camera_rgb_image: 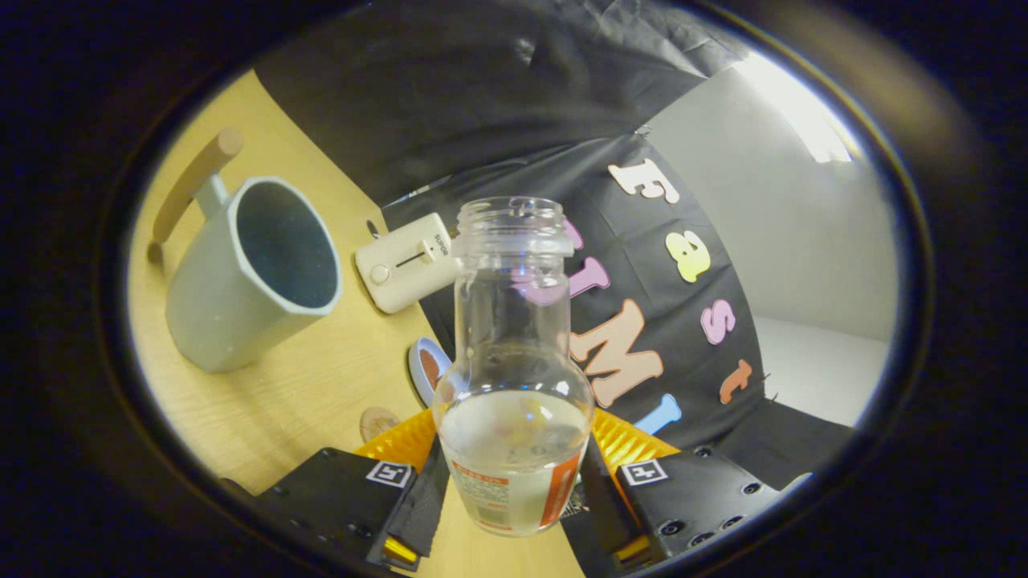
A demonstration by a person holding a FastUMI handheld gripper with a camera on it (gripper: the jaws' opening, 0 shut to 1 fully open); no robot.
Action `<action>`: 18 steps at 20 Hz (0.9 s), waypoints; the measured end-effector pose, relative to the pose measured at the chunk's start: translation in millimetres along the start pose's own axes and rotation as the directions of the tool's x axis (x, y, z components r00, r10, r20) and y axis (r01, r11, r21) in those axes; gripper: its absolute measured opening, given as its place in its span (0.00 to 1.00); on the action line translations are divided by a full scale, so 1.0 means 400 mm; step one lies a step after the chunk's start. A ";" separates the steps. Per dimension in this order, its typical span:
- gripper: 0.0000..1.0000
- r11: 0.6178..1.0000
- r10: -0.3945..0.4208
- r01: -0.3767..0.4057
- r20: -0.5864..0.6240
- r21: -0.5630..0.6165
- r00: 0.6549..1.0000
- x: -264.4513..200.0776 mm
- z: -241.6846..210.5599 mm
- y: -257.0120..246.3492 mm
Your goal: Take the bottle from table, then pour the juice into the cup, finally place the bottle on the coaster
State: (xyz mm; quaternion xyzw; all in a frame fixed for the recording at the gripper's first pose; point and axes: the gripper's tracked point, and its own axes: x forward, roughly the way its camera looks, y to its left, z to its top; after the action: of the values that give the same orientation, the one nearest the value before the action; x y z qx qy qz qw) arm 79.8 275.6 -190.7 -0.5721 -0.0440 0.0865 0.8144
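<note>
A clear glass bottle (511,369) with an open, uncapped mouth stands between the fingers of my gripper (511,478), which is shut on its lower body on both sides. A little pale liquid sits at its bottom near a white and orange label. The whole view is rolled, so the wooden table (305,393) runs slantwise. Beyond the fingers, on the table, stands a pale grey-green cup (249,273) with a wooden handle, apart from the bottle; its inside looks dark. A small round coaster (377,421) lies on the table just ahead of one finger.
A cream toaster-like appliance (408,261) with a slider stands by the booth's black cloth wall, beyond the bottle. A small round dish (426,369) with a brown middle lies next to the bottle's side. A white wall (771,225) shows past the cloth.
</note>
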 end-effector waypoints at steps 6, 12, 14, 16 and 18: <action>0.79 0.995 -0.014 0.014 0.008 -0.094 1.000 -0.001 -0.002 0.019; 0.79 0.977 -0.040 0.047 0.034 -0.207 0.999 -0.004 0.005 0.018; 0.79 0.975 -0.040 0.047 0.037 -0.218 0.999 -0.001 0.005 0.026; 0.79 0.973 -0.039 0.046 0.036 -0.228 0.999 0.000 0.005 0.022; 0.79 0.968 -0.043 0.051 0.038 -0.246 0.998 0.001 0.004 0.021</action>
State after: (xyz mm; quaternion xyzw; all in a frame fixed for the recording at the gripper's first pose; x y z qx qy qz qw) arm 79.1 279.8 -198.2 -0.6665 -0.0814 0.0703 0.7377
